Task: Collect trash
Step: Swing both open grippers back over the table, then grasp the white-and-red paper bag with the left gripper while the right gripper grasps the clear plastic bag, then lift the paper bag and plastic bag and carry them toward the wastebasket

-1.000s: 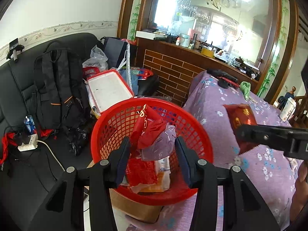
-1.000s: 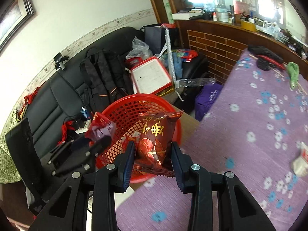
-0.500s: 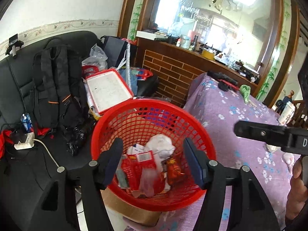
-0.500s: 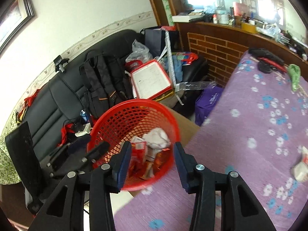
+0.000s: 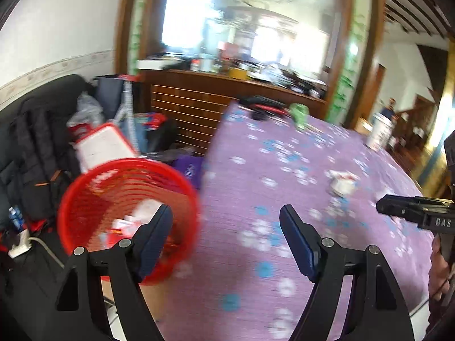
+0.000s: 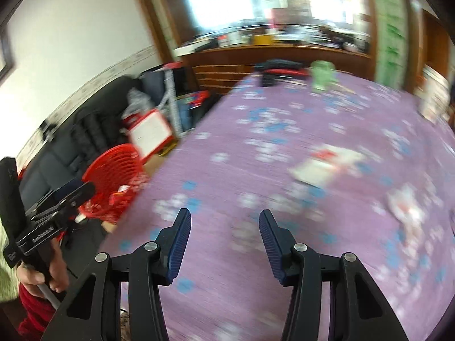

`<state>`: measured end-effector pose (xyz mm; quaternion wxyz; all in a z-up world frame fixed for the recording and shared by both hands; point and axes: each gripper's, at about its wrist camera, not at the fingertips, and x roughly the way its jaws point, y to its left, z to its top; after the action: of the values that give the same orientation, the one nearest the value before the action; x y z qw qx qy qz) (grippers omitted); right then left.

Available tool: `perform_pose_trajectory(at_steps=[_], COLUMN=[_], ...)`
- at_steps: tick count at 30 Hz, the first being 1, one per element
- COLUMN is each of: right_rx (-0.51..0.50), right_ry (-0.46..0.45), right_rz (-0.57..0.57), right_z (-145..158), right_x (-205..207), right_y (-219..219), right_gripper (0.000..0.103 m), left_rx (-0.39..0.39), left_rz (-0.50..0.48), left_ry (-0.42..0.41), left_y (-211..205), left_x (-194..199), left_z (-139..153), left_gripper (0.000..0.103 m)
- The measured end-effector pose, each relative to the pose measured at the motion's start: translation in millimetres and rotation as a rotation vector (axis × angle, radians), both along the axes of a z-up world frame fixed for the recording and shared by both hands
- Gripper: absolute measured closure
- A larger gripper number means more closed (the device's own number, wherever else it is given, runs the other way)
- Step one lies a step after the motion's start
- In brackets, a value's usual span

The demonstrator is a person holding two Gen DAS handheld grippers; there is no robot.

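Hovering over the purple tabletop [image 6: 227, 170], both claws are spread and empty, their jaws having just been opening: left claw [image 5: 226, 240], right claw [image 6: 224, 241]. Wrappers [image 6: 327, 164] lie at 1 o'clock of the right claw. Red basket [image 5: 125, 199] with trash sits at 10 o'clock.

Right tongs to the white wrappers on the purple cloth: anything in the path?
Nothing visible. The right tongs are open and empty, with only bare tablecloth between them and the two white wrappers ahead to the right. Motion blur hides small items.
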<state>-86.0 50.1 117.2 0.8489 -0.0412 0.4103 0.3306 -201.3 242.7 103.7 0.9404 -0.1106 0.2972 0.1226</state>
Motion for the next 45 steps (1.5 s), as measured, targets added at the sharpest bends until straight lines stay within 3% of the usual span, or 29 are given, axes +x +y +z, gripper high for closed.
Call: perform_pose_trajectory(at_steps=[8, 14, 18, 24, 26, 36, 38, 40, 44, 45], right_rx=[0.030, 0.048, 0.027, -0.054, -0.061, -0.122, -0.128, -0.132, -0.126, -0.117], right_ry=[0.012, 0.027, 0.041, 0.057, 0.067, 0.038, 0.042, 0.055, 0.094, 0.100], right_rz=[-0.265, -0.337, -0.327, -0.310, -0.310, -0.295, -0.292, -0.287, -0.292, -0.298], right_z=[-11, -12, -14, -37, -46, -70, -74, -78, -86, -85], right_x=[17, 36, 60, 106, 116, 137, 139, 140, 140, 140], right_y=[-149, -202, -212, -195, -193, -190, -189, -188, -188, -189], right_gripper=[0.043, 0.042, 0.036, 0.032, 0.032, 0.032, 0.041, 0.064, 0.072, 0.072], left_rx=[0.041, 0.081, 0.082, 0.142, 0.158, 0.114, 0.115, 0.114, 0.103, 0.101], left_rz=[-0.227, -0.384, -0.425, -0.392, -0.349, -0.343, -0.335, -0.320, -0.297, -0.296], left_ry=[0.074, 0.144, 0.219, 0.282, 0.306, 0.420, 0.424, 0.421, 0.416, 0.409], left_y=[-111, -185, -209, -212, -207, -208, -210, -209, -205, -205], left_x=[54, 105, 150, 212, 231, 290, 294, 297, 299, 298], left_z=[-11, -13, -14, -20, -28, -78, -85, -92, -99, -99], left_gripper=[0.026, 0.026, 0.026, 0.024, 0.024, 0.024, 0.024, 0.026, 0.058, 0.058])
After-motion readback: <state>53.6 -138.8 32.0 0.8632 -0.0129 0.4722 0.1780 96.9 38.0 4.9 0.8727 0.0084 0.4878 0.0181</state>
